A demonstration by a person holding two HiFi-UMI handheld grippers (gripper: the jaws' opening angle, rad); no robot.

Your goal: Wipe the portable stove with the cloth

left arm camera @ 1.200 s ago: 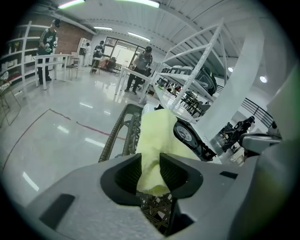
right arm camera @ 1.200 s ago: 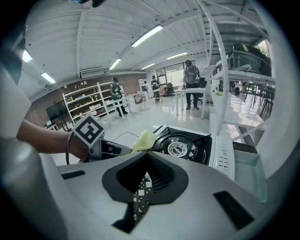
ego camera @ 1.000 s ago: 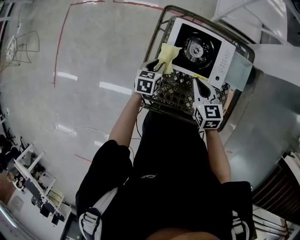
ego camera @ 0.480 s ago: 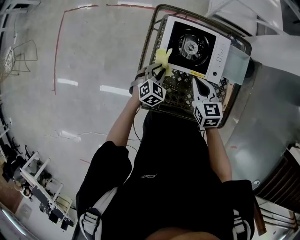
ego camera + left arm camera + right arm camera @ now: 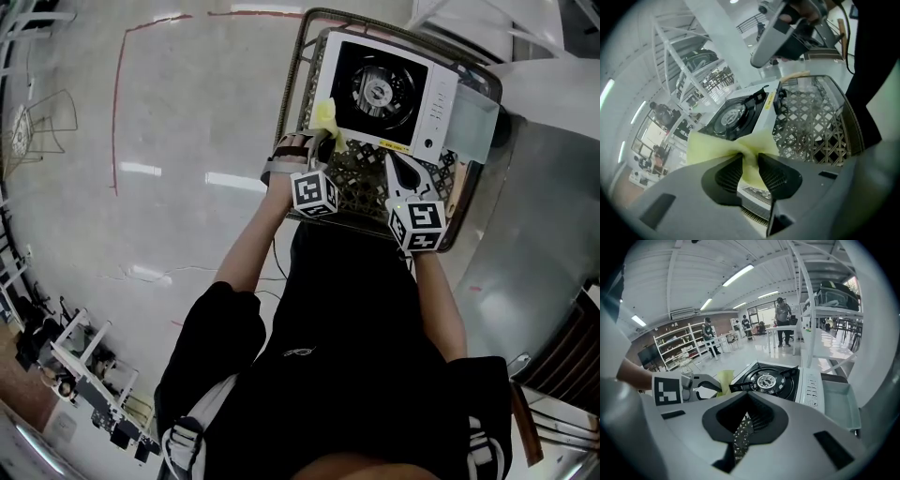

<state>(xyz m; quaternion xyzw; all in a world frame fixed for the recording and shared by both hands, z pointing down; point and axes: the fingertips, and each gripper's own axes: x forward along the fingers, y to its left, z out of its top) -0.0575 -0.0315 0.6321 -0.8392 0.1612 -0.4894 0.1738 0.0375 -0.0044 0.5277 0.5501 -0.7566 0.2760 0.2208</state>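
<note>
The white portable stove (image 5: 433,94) with its black burner top stands on a woven wire table (image 5: 361,183). My left gripper (image 5: 321,142) is shut on a pale yellow cloth (image 5: 325,116) at the stove's near left corner; its jaws have closed a little over the last second. In the left gripper view the cloth (image 5: 717,149) bunches between the pads (image 5: 774,174), in front of the stove (image 5: 736,112). My right gripper (image 5: 400,173) is shut on nothing, just before the stove's front edge. The right gripper view shows the stove (image 5: 776,379), the cloth (image 5: 724,379) and the left gripper (image 5: 712,387).
A grey open tray (image 5: 473,131) sits right of the stove, also in the right gripper view as the tray (image 5: 840,404). A metal counter (image 5: 534,234) lies further right. Red tape lines mark the floor (image 5: 187,141). People (image 5: 783,319) and shelving stand far off.
The left gripper has rolled about its own axis and shifted slightly back toward the table's near left with the cloth still in it. The right gripper has stayed put.
</note>
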